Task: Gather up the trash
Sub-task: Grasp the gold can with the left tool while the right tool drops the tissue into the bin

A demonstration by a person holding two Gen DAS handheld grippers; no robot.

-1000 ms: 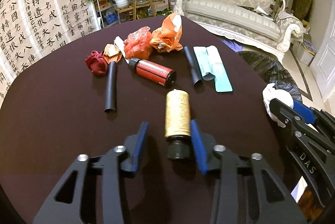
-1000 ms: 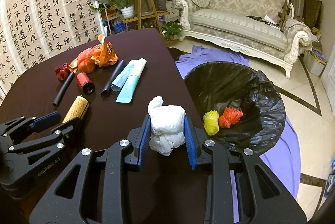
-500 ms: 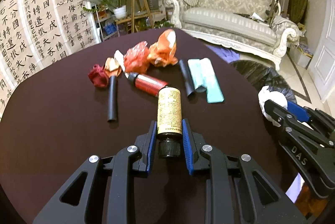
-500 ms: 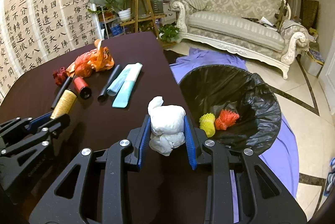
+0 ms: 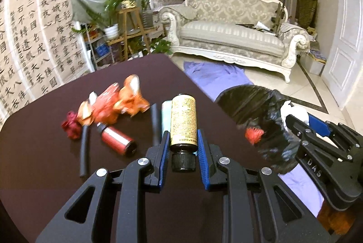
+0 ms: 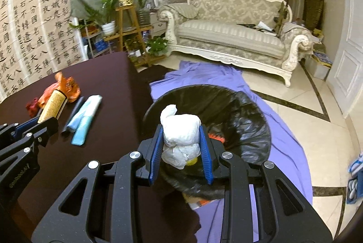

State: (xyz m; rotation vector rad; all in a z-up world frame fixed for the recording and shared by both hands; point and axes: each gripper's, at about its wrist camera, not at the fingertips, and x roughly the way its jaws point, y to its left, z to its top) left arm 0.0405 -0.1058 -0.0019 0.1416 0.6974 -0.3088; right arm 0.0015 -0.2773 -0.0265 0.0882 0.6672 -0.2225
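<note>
Dark table (image 5: 45,174); cream sofa (image 5: 231,38) behind; marble floor (image 6: 306,129).

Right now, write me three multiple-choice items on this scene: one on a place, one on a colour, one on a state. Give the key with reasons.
1. Where is the bin?
A. on the table
B. on the floor beside the table
C. on the sofa

2. What colour is the wad in the right gripper?
A. white
B. red
C. green

3. How does the left gripper stand?
A. open over a bare table
B. shut on a black tube
C. shut on the bottle

Key:
1 B: the black-lined bin stands on the purple cloth on the floor, next to the table edge.
2 A: the crumpled wad between the blue pads is white.
3 C: both blue pads press the yellow-labelled bottle near its black cap, clear of the tabletop.
</note>
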